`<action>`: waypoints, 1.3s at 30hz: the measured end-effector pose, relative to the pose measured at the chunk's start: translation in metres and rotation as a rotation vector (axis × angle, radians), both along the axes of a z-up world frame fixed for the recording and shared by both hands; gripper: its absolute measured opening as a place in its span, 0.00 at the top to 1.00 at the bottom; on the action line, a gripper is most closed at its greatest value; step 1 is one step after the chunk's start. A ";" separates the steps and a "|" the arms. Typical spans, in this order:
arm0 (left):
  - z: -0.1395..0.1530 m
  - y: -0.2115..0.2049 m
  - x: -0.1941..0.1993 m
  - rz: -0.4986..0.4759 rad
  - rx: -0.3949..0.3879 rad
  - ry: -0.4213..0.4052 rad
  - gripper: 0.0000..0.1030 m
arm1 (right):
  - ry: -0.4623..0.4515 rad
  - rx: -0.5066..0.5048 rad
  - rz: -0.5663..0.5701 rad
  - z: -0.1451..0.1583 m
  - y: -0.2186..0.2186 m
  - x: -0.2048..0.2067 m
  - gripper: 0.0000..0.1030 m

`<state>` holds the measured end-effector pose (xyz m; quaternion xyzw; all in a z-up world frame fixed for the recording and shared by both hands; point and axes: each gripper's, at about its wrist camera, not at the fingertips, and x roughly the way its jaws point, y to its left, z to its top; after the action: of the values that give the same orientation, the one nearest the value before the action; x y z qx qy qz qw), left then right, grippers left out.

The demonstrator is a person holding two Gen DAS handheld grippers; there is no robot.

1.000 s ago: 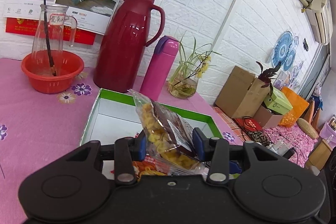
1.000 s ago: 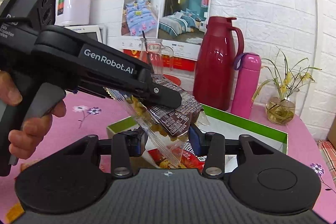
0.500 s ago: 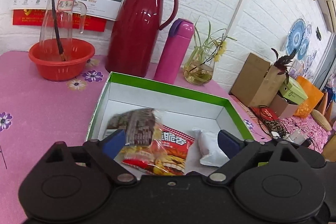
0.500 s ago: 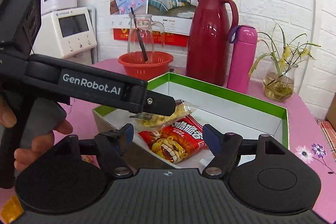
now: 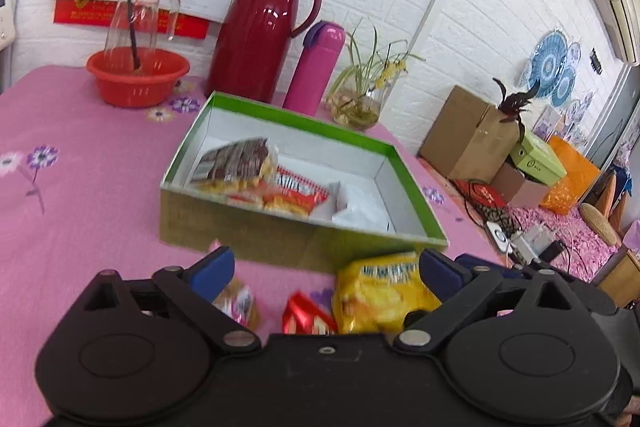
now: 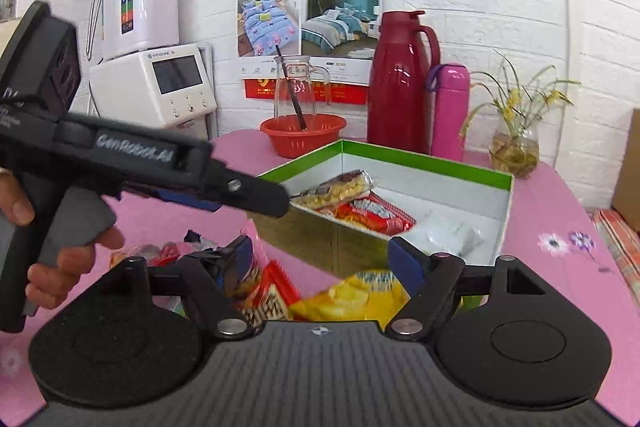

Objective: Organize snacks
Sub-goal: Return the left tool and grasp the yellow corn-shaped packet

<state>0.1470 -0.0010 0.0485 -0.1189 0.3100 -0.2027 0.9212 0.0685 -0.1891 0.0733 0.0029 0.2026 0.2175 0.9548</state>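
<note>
Clear snack bag with brown label lies inside green-rimmed box, left end, partly over a red packet; white pouch at the box's right end. Box sits on pink-clothed counter. Loose in front of the box: yellow snack bag, small red packet. Left gripper jaws spread wide, nothing between the pads, low over the loose snacks. Right gripper likewise wide and empty. Behind the box: red thermos, pink bottle.
</note>
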 end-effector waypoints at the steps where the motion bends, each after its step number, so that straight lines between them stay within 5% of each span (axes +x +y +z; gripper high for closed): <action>1: -0.003 0.001 -0.007 0.002 -0.009 0.003 0.00 | 0.007 0.012 -0.003 -0.002 -0.003 -0.003 0.00; 15: -0.026 0.018 -0.071 0.007 -0.048 0.035 0.00 | 0.039 0.099 -0.044 -0.020 -0.025 -0.052 0.00; 25: -0.042 0.043 -0.114 0.034 -0.042 0.050 0.00 | 0.138 0.142 0.079 -0.039 -0.004 -0.070 0.00; 32: -0.053 0.069 -0.117 0.102 -0.104 0.077 0.00 | 0.180 0.068 0.209 -0.052 0.043 -0.065 0.00; 39: -0.067 0.077 -0.102 0.091 -0.188 0.125 0.09 | 0.197 0.041 0.225 -0.055 0.055 -0.056 0.00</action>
<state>0.0449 0.0763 -0.0188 -0.2312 0.3408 -0.1813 0.8931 0.0122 -0.1338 0.0183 0.0209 0.2900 0.3259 0.8996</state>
